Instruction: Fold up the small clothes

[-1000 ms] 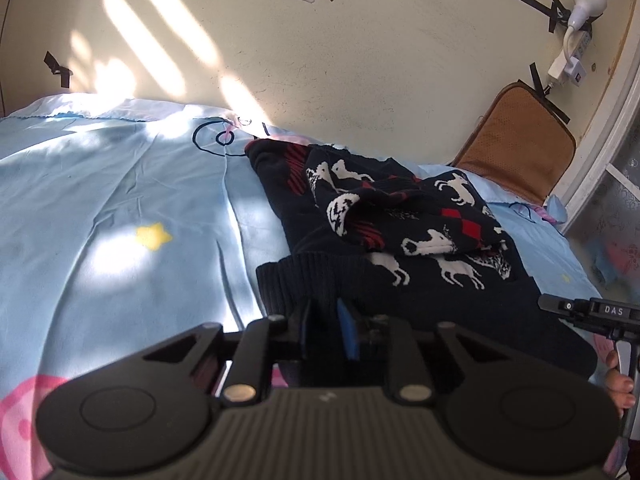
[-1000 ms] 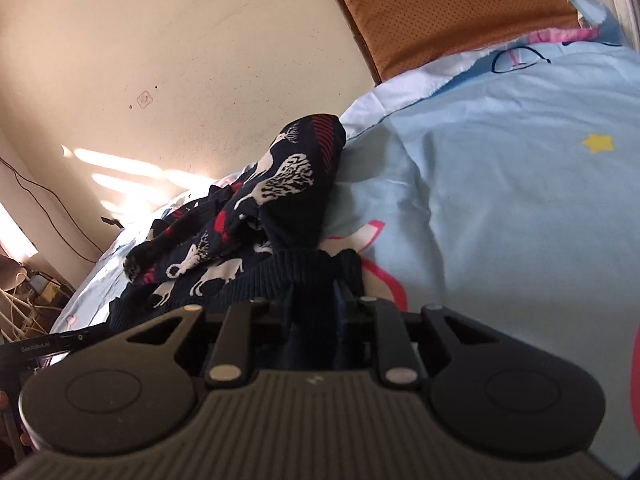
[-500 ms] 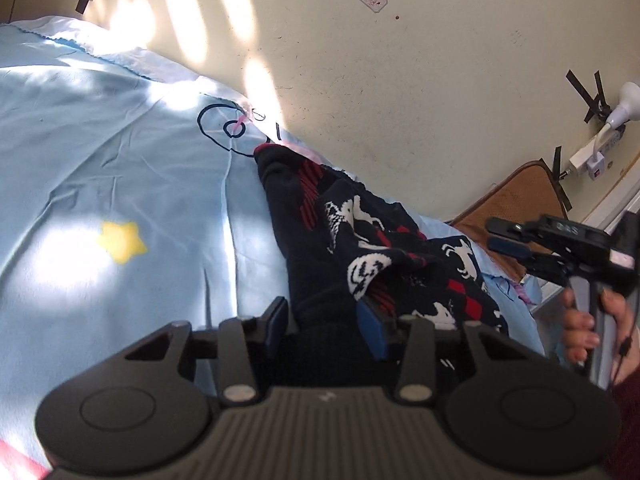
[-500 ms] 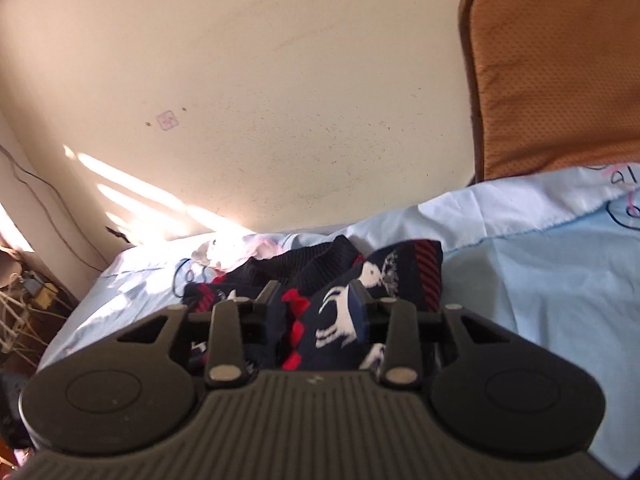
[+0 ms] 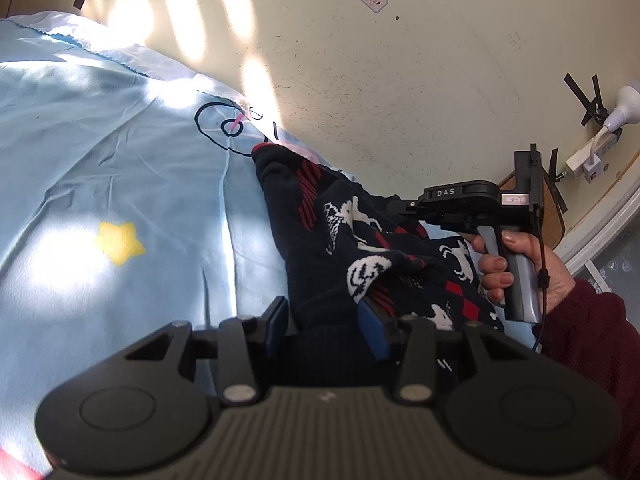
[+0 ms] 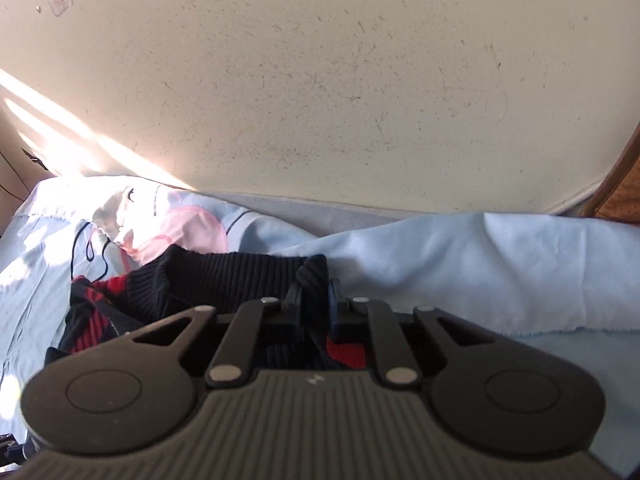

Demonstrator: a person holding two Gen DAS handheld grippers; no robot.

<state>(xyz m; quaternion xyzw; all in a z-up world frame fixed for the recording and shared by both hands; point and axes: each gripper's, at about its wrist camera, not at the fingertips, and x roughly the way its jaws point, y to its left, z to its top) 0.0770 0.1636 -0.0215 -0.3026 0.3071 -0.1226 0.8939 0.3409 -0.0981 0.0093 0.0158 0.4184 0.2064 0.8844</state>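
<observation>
A dark navy knitted sweater with white reindeer and red marks lies crumpled on the light blue bedsheet. My left gripper rests at its near ribbed hem. The jaws stand apart with the hem bunched between the blue pads. My right gripper, held by a hand, reaches the sweater's far side by the wall. In the right wrist view its jaws are closing, and a fold of the sweater's ribbed edge is pinched between them.
The cream wall rises just behind the sweater. A brown cushion leans at the bed's right end, under a taped lamp and power strip. A maroon sleeve is at the right. Sunlit sheet with a yellow star stretches left.
My right gripper let go of the near hem, swung across to the sweater's wall side and closed on its ribbed edge. My left gripper rolled and its jaws parted around the hem.
</observation>
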